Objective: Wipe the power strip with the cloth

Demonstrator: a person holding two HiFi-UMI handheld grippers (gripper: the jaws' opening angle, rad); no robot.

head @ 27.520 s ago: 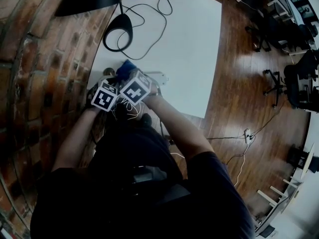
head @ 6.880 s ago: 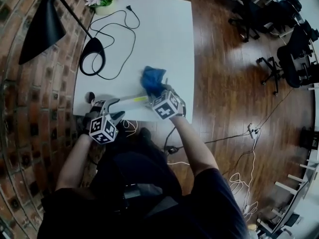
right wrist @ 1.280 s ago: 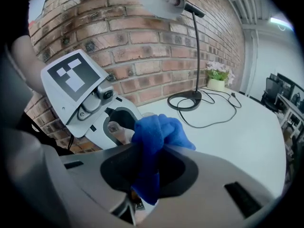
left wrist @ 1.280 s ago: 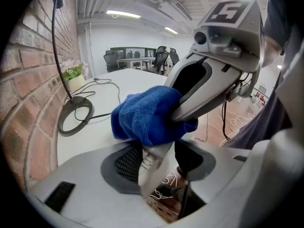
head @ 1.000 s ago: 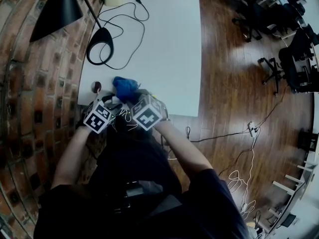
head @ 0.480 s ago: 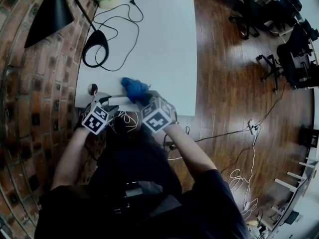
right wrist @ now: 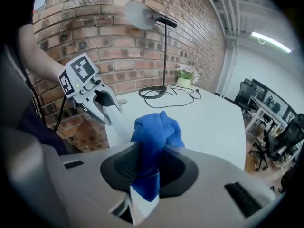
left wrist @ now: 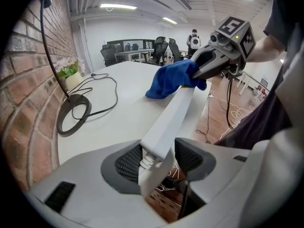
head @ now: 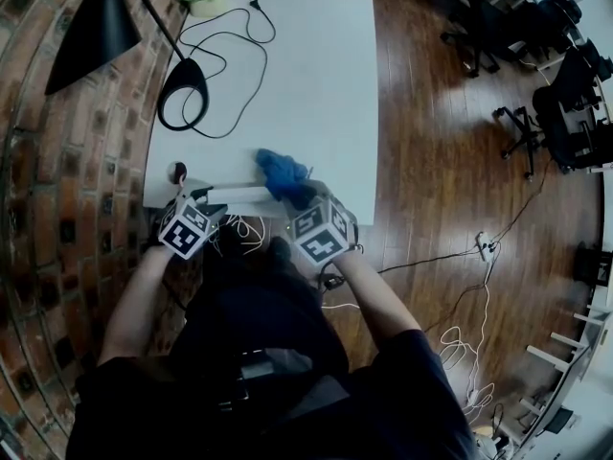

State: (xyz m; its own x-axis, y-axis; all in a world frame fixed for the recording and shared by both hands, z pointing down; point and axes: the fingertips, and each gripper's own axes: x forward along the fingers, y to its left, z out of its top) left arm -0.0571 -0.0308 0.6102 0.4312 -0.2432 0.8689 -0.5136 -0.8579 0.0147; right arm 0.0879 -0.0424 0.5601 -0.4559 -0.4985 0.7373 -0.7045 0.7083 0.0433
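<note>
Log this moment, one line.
left gripper: shut on power strip | right gripper: shut on blue cloth | cloth at strip's far end | stage: wiping

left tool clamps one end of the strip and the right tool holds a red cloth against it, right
One thing is wrong: the cloth is blue, not red, as the right gripper view shows. The rest stands: the left tool clamps one end of the strip, and the right tool holds the cloth against it.
</note>
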